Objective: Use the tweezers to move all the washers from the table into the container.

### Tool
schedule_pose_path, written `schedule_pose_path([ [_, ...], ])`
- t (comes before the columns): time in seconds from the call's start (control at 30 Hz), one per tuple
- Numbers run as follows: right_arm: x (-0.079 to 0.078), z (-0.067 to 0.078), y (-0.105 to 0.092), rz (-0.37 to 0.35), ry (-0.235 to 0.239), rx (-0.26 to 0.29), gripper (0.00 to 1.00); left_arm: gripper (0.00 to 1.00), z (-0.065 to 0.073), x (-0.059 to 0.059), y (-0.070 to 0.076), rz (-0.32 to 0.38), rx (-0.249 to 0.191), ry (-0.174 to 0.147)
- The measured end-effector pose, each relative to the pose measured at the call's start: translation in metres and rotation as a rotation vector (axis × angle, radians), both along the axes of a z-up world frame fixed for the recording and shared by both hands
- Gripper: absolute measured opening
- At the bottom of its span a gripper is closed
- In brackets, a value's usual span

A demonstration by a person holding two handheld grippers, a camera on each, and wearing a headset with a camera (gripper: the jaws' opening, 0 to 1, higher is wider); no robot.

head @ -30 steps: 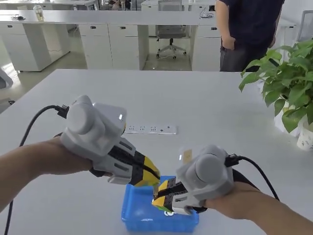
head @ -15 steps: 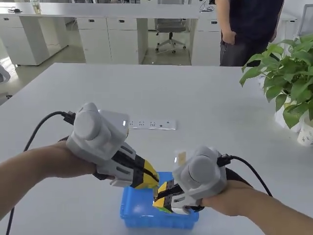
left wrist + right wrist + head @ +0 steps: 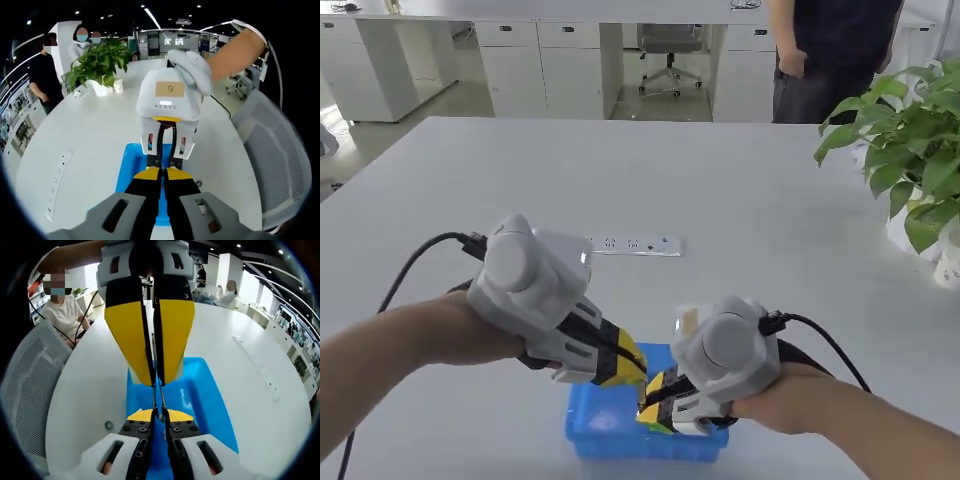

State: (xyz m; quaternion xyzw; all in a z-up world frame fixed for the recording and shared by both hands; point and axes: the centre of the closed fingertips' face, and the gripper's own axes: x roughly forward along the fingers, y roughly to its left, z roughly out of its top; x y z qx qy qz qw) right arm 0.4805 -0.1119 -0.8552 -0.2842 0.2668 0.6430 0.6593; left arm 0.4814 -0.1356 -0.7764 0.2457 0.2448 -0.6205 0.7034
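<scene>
Tweezers (image 3: 161,396): lower centre of the right gripper view, long axis running up-down in the frame, from the right gripper (image 3: 160,415) to the left gripper (image 3: 163,172). Cannot tell which end is the tip. Right jaws are pinched on them. Left jaws are closed to a slit around the arms. Grippers sit nose to nose over the blue container (image 3: 605,445), bottom centre of the head view. One washer (image 3: 108,425) lies on the table (image 3: 720,200), just left of the container.

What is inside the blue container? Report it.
The blue container shows a bare blue floor with nothing on it. The left gripper, its fingers and the tweezers hide the middle strip.
</scene>
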Motion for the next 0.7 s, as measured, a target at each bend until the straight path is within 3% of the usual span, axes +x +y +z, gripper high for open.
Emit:
schedule_pose_path([
  [0.7,0.003,-0.011,-0.006,-0.003,0.023,-0.024,0.10,0.05,-0.009,0.001,-0.007,-0.007,-0.003,0.019],
])
